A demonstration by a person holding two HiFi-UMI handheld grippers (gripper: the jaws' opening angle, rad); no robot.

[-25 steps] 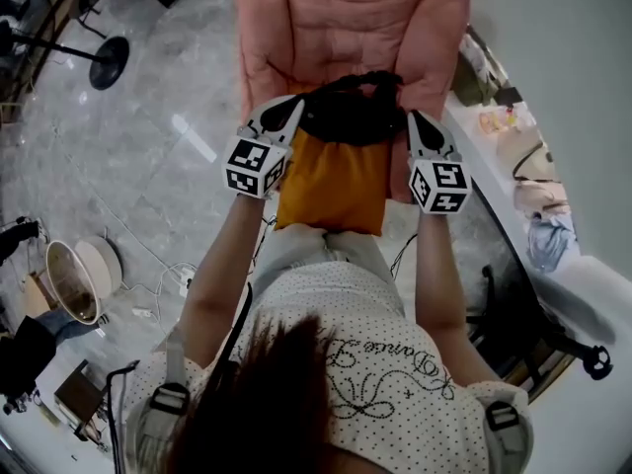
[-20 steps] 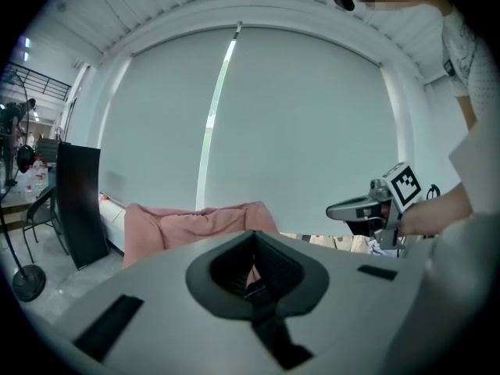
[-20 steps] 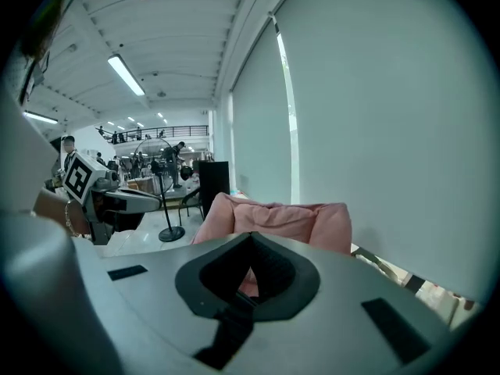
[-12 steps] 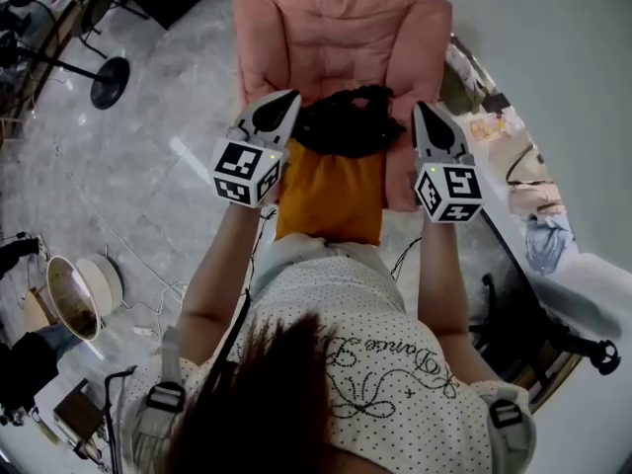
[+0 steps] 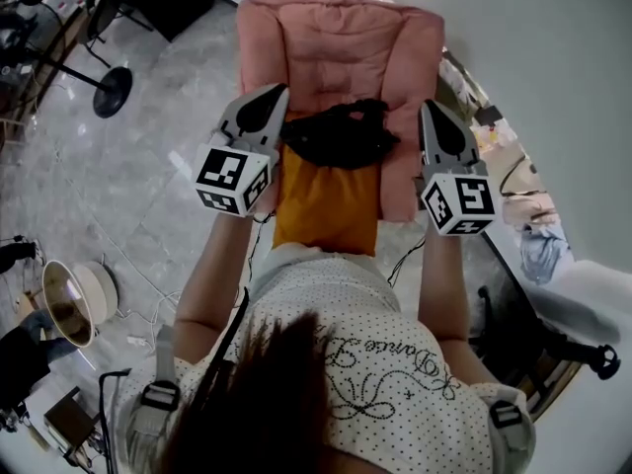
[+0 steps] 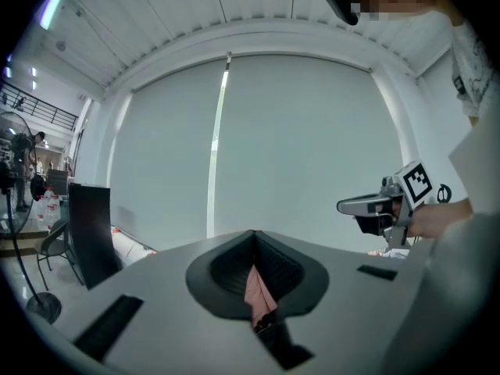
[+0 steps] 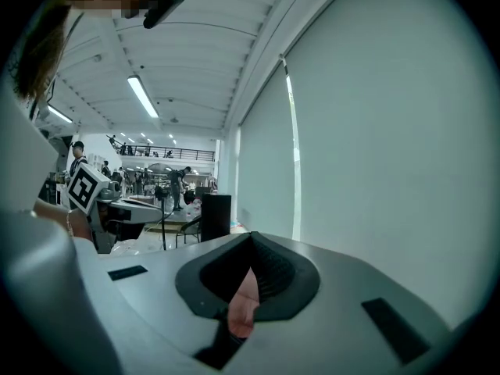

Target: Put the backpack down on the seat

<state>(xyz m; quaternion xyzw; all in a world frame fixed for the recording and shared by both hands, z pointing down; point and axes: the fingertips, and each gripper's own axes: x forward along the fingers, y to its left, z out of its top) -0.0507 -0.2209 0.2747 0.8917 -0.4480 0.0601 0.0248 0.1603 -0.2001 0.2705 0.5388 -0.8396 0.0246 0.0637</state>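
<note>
Lying mid-frame on pink seat [image 5: 341, 47]: backpack [image 5: 326, 200], orange body, black top (crumpled); my left gripper [image 5: 277, 91] and right gripper [image 5: 431, 106] beside it, closed, empty.

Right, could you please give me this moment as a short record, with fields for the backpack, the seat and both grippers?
backpack: orange body, black top; appears to rest on the seat, its lower end past the front edge
seat: pink padded cushion, rear part uncovered
left gripper: jaws together, close beside the left of the backpack's black top; no strap clearly between them
right gripper: jaws together, right of the backpack, apart from it
task status: backpack looks set down
</note>
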